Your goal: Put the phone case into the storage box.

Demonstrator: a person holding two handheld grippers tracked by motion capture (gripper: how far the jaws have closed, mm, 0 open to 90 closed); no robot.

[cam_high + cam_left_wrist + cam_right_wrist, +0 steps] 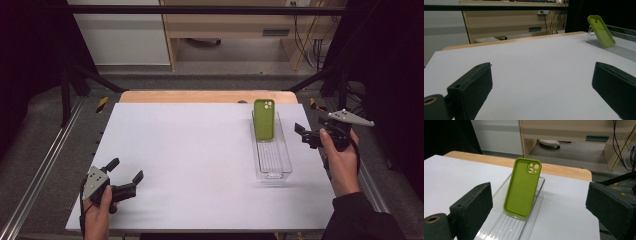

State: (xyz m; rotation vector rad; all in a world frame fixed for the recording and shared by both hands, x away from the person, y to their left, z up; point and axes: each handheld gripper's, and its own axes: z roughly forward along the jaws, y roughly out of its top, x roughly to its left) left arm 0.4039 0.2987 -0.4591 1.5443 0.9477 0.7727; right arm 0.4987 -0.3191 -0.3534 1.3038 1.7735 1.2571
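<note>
Green silicone phone case stands propped on its lower edge at the far end of the long clear plastic tray, leaning back against the tray's far wall; that lean is likely what keeps it upright and leaves its long side edges free to pinch. Your right claw hangs just beside the tray's right wall, jaws spread, nothing between them; in the right gripper view the case sits between them, farther off. Your left claw rests well apart from the tray, low over the white desk, also spread and empty. Left of the tray the desk is bare, so you have open room there; right of it, the desk edge is near.
</note>
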